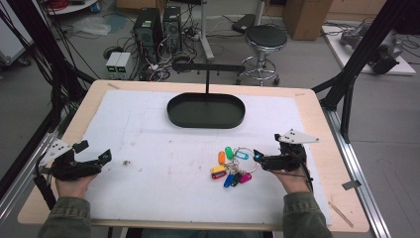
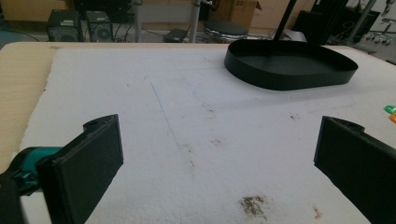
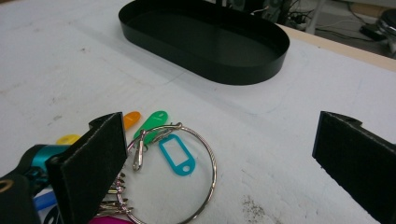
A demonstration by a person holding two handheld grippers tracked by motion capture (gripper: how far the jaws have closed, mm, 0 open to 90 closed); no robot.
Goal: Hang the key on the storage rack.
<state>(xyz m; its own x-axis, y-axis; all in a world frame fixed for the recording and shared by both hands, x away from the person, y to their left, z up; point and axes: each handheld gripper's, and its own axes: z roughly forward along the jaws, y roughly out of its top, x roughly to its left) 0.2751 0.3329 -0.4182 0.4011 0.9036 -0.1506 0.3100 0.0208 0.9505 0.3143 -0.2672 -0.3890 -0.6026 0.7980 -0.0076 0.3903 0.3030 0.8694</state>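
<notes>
Nearest me, my right gripper (image 1: 263, 154) rests low on the white mat (image 1: 148, 148) at about four o'clock on the table, its jaws spread wide with nothing between them; in the right gripper view the left jaw stands just over the edge of the key ring bunch (image 3: 175, 172), while the other jaw is well apart to the right over bare mat. The bunch lies flat just to the nine o'clock side of that gripper: a large steel ring (image 1: 242, 159) carrying coloured key tags (image 1: 229, 168), with the teal tag (image 3: 177, 155) lying inside the loop and the green tag (image 3: 152, 123) and orange tag (image 3: 132, 119) fanned out beyond it. My left gripper (image 1: 94, 152) sits at about eight o'clock, also wide open and empty, pointing across bare, stained mat, well apart from the bunch. Farther off, at twelve o'clock, the black oval tray (image 1: 233, 120) stands empty, with the post of a black stand (image 1: 206, 79) rising behind it. I judge I am at the approach step, lining up on the keys before any grasp. Next I need to slide the right gripper toward nine o'clock so the steel ring's wire falls between the jaws, then close on it; the wire is thin and lies flat, so the jaws must come right down to the mat or they will skid over it.
</notes>
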